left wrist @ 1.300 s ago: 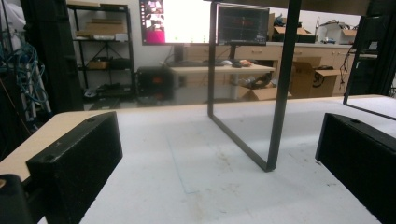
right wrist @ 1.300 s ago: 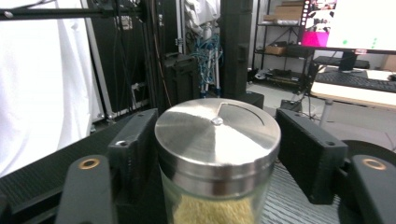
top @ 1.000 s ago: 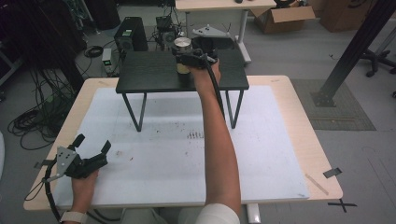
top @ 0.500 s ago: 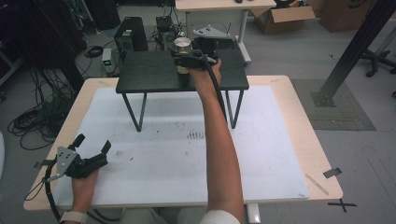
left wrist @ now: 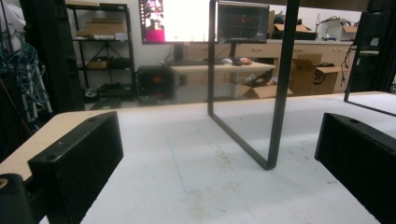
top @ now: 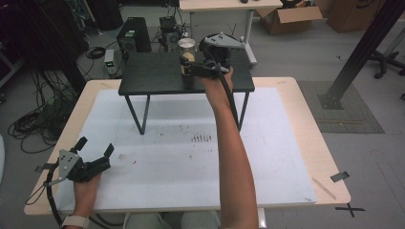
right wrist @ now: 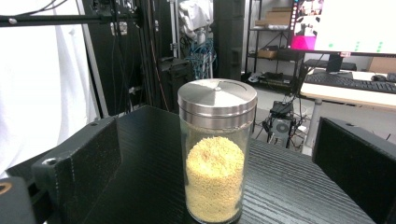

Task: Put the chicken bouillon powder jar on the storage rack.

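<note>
Black gripper (top: 95,151) each hand, grey three-cornered plate, black cable; pale wristband (top: 75,222), bare forearms.

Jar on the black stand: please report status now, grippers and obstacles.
Right gripper jaws just opened, wide apart either side of the jar, not pressing. Jar upright on the black stand, steel lid on. Left gripper open, low over the white mat. Nothing in the way.

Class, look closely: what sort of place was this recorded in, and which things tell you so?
Probably a lab or workshop: a monitor on a desk, cardboard boxes on the floor, and tangled cables beside the table.
</note>
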Motion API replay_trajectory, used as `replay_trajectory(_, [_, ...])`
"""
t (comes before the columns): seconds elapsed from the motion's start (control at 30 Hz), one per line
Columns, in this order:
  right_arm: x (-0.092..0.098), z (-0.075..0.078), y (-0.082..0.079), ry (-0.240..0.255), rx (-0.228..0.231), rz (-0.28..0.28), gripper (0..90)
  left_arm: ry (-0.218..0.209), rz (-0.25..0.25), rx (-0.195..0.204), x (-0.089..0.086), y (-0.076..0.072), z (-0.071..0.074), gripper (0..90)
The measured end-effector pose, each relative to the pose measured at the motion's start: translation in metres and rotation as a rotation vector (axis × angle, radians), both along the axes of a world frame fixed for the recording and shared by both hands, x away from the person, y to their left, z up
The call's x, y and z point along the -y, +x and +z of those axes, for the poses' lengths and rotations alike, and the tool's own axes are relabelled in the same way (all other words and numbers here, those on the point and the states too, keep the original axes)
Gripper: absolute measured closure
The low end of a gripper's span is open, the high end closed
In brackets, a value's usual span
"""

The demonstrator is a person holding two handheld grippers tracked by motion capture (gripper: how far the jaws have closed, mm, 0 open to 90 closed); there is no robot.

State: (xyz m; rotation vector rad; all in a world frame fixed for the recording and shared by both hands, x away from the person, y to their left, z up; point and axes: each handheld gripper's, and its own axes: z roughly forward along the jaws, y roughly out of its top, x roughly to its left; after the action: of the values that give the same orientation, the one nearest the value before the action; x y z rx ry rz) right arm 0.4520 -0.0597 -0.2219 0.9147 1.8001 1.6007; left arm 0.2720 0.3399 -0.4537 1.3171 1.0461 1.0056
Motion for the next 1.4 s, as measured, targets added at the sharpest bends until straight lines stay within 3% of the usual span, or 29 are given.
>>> replay_trajectory(0.63, [0.025, -0.001, -0.035, 0.007, 0.044, 0.017, 2.0, -0.002, 0.003, 0.0, 0.0, 0.0, 0.0, 1.8])
replay_trajectory(1.4, [0.061, -0.02, -0.075, 0.011, 0.076, -0.002, 0.7, 0.002, 0.001, 0.005, 0.0, -0.001, 0.0, 0.3])
